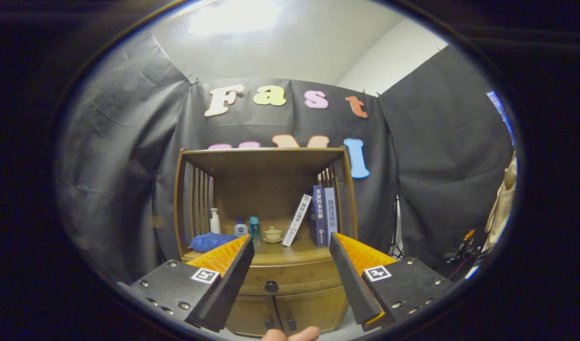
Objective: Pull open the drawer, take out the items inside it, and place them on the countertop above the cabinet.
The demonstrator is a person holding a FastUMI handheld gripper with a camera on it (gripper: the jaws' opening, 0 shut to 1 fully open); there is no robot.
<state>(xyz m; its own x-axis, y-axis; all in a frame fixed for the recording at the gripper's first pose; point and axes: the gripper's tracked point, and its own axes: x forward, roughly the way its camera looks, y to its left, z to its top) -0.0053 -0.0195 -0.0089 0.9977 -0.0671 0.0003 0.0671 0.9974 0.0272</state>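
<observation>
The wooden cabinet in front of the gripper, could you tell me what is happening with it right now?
A person holds the gripper open, facing the cabinet from a short way off and touching nothing. The drawer under the countertop looks shut, its dark knob between the fingers and beyond them. On the countertop stand bottles, a blue cloth, a small lidded pot and some books. Nothing has been taken out yet.

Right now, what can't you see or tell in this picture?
- Inside the drawer: it is shut, so its front hides the contents.
- Cabinet doors: their sides are covered by the open gripper fingers.
- Blue cloth: partly behind one finger.
- Small bottles: too small to identify.
</observation>
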